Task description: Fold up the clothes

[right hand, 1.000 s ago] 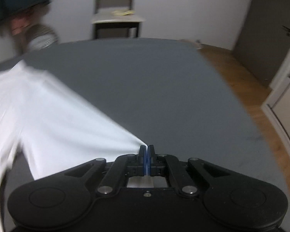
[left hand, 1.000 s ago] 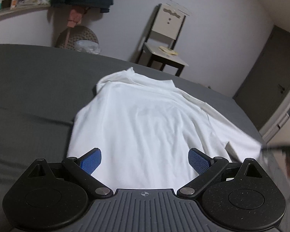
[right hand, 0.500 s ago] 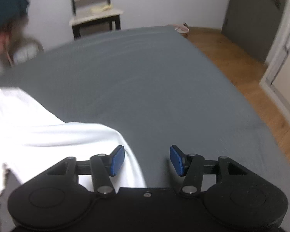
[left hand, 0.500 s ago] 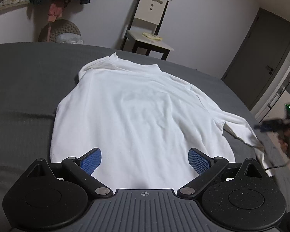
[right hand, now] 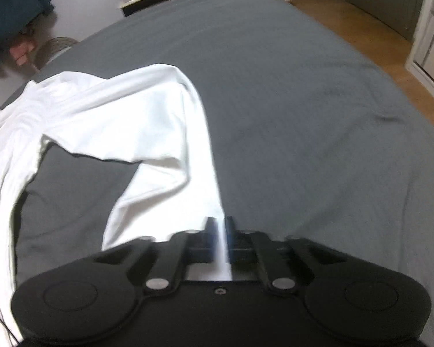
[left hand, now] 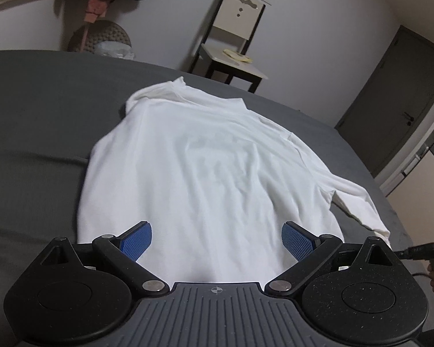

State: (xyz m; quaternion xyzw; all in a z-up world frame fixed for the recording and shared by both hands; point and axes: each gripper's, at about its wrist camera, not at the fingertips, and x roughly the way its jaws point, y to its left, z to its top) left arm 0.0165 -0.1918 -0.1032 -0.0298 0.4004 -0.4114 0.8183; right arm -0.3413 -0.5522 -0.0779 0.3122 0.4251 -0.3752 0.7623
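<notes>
White cotton-like fabric dominates both views: a long-sleeved shirt (left hand: 205, 173) lies spread flat on the dark grey bed (left hand: 37, 110), collar toward the far wall, hem nearest the left hand-held gripper (left hand: 216, 241). That gripper hovers just above the hem with its blue pads spread wide, holding nothing. The right hand-held gripper (right hand: 220, 228) is pressed together on the cuff end of the shirt's right sleeve (right hand: 147, 133), which bends away from the shirt body in a loose arc with bare sheet between sleeve and torso.

As a judgement, the folding is at an early-looking point: the shirt body is a single smooth layer, no panel is turned over, and only the sleeve is in hand. The shirt's left side is tucked out of sight, so whether that sleeve is already folded under I cannot tell. What remains, as far as shown, is laying this sleeve across the shirt and then folding the body.

The bed sheet is smooth with a few shallow creases beside the shirt. Beyond the shirt's collar stands a wooden chair (left hand: 234, 34) against a pale wall; a woven basket (left hand: 101, 37) sits off to the collar's left, a grey door (left hand: 396, 110) to its right, and wooden flooring (right hand: 361, 29) runs past the bed's far edge.
</notes>
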